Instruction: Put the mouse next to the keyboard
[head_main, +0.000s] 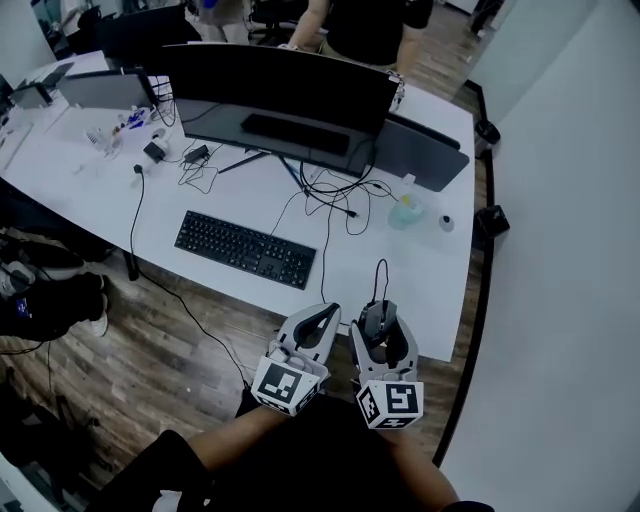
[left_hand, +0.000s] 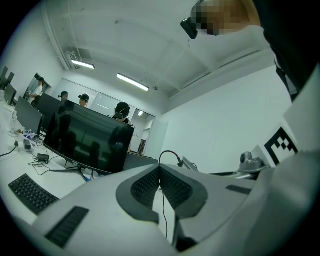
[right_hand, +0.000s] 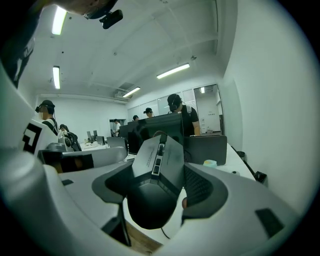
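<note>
A: What surrounds the keyboard (head_main: 245, 249)?
B: Tangled cables (head_main: 335, 200) behind it and a curved monitor (head_main: 280, 95) above, on a white tabletop (head_main: 420, 270). Wood floor (head_main: 170, 340) shows lower left.
A: And the mouse (head_main: 377, 318)?
B: Lower centre, clamped between the fingers of the right gripper (head_main: 382, 326). The left gripper (head_main: 325, 315) beside it has its fingers pressed together, empty.

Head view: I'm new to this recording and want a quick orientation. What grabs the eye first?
The right gripper, low in the picture, is shut on a black mouse at the near edge of the white desk. The left gripper is beside it, shut and empty. Further up, a black keyboard lies on the desk in front of a wide dark monitor.
</note>
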